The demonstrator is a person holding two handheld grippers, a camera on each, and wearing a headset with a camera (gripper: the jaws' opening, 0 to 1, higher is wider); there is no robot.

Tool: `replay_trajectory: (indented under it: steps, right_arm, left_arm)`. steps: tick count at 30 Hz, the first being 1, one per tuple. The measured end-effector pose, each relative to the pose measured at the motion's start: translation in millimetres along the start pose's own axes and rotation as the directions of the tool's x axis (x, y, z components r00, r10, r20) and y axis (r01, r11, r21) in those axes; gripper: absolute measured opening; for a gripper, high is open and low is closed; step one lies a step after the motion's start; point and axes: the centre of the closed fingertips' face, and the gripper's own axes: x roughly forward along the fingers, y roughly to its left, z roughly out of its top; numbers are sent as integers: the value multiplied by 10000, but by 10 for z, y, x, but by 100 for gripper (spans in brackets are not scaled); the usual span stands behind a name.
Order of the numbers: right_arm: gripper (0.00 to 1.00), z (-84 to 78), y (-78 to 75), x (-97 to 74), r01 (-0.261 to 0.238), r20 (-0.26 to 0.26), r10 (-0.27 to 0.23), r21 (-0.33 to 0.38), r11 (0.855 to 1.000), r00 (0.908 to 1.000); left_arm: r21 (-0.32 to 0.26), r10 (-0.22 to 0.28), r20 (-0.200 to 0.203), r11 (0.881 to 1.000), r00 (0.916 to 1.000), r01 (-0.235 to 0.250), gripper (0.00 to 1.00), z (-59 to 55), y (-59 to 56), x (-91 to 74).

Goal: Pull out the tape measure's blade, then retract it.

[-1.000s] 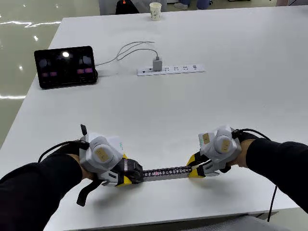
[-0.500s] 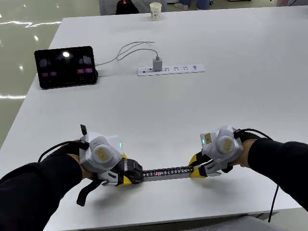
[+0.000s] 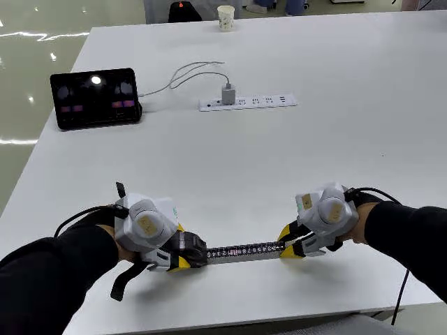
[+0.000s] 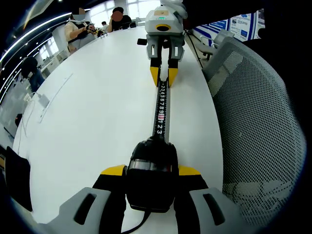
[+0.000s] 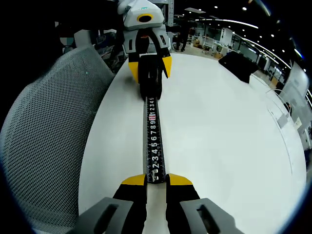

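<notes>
One tape measure (image 4: 151,168), black case, sits on the white table (image 3: 293,160) at its near edge. The left gripper (image 3: 180,252) clamps it: both yellow-tipped jaws are pressed against the case's sides, narrowed to the case's width.

One blade (image 5: 153,139), black with white numerals and one red mark, runs straight out of the case, low over the tabletop, to the right gripper (image 5: 156,179). That gripper's two jaws are nearly closed and pinch the blade's free end between their yellow tips. The two grippers face each other along the blade, well apart.

Farther back on the table:
- one dark tablet (image 3: 94,96), screen lit, at left
- one white power strip (image 3: 251,101) near the middle, with one charger plug (image 3: 228,92) seated in it
- a white cable (image 3: 188,72) looping from the plug toward the tablet
- one paper cup (image 3: 225,16), upright at the far edge

One grey mesh chair (image 4: 253,122) stands just beside the table's near edge.
</notes>
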Motion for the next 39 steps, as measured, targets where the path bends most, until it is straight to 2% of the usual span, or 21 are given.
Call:
replay_trajectory:
  steps: [39]
  right_arm:
    - [11, -190, 24, -138, 108, -58, -107, 94, 9999, 9999]
  left_arm:
    - [-12, -19, 16, 10000, 10000, 19, 32, 1, -1, 3]
